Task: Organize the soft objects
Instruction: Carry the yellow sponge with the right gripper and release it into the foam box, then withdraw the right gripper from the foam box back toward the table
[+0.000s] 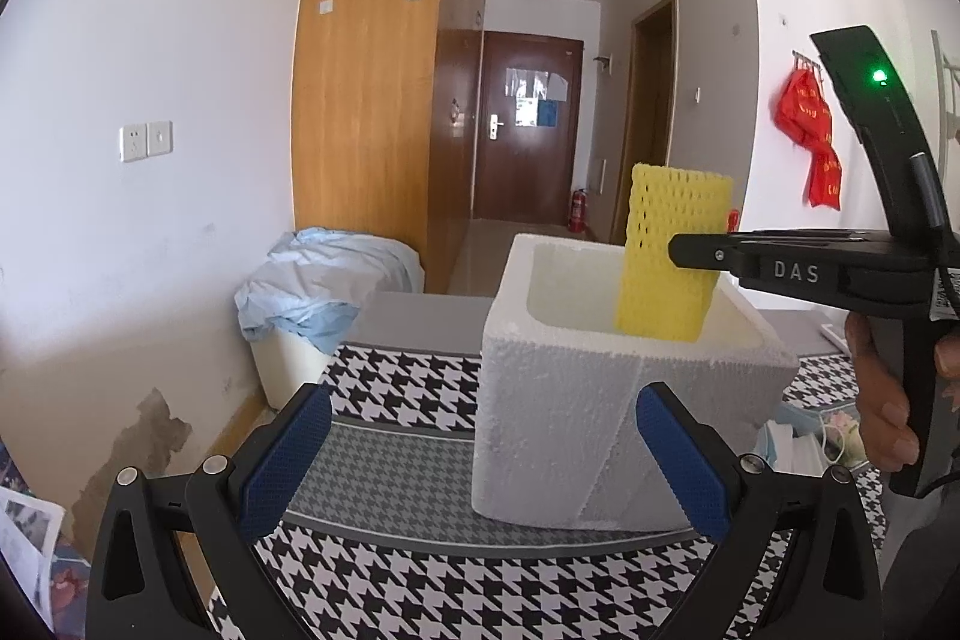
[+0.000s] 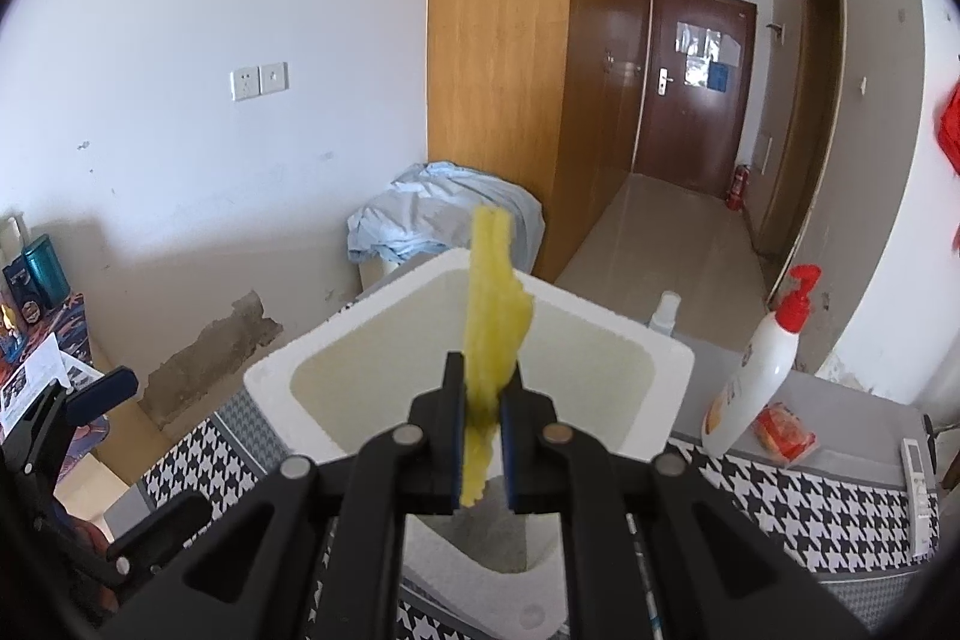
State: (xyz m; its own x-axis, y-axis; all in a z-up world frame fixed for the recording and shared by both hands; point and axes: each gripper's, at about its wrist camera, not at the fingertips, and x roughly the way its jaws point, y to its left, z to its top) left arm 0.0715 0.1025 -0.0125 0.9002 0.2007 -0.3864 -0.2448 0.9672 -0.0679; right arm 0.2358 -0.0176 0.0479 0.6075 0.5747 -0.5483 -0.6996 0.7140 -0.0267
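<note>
While its jaws pinch the yellow foam net (image 2: 493, 334) flat and upright, the right gripper (image 2: 483, 436) hangs it over the white foam box (image 1: 570, 400), probably to drop it in. At 6 o'clock in its own view, the left gripper (image 1: 480, 460) gapes wide and empty, just short of the box on the tabletop (image 1: 384, 466).

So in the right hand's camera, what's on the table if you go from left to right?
White foam box → small clear bottle → white pump bottle with a red top → orange packet → white remote control.
</note>
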